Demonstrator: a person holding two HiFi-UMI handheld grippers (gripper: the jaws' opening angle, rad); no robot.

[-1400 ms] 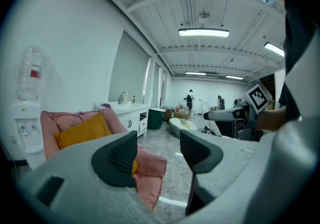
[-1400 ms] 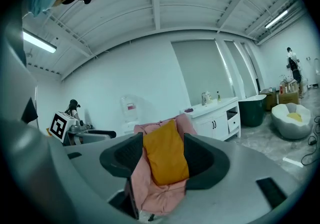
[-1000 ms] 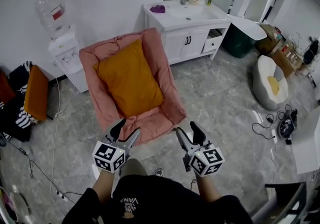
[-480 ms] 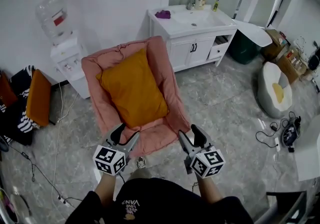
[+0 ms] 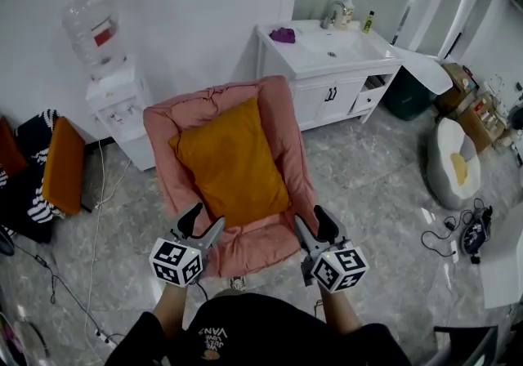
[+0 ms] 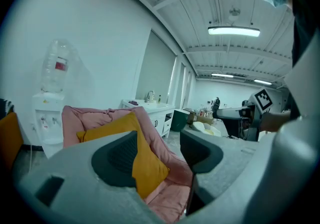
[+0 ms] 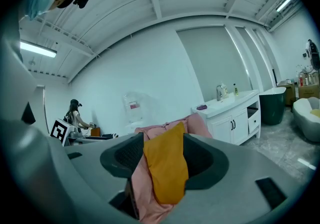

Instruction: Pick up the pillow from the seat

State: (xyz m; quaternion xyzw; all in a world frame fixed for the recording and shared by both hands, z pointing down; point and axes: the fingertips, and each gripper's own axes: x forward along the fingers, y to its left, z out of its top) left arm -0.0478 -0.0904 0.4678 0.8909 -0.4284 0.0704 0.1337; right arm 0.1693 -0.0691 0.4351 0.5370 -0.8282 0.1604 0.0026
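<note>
An orange pillow [image 5: 231,163] leans against the back of a pink padded seat [image 5: 282,123]. It also shows in the left gripper view, pillow [image 6: 144,160], and in the right gripper view, pillow [image 7: 167,165]. My left gripper [image 5: 202,224] hovers open at the seat's front left corner, nothing between its jaws. My right gripper [image 5: 312,223] is open at the front right corner, also with nothing in it. Both stay short of the pillow.
A water dispenser [image 5: 114,99] stands left of the seat, a white sink cabinet [image 5: 335,70] to its right. Another orange cushion [image 5: 64,164] lies on clutter at far left. A white beanbag [image 5: 452,162] and cables [image 5: 458,229] are on the floor at right.
The seat and pillow have come closer: both grippers now sit at the seat's front corners instead of on the floor short of it. The jaws stay open.
</note>
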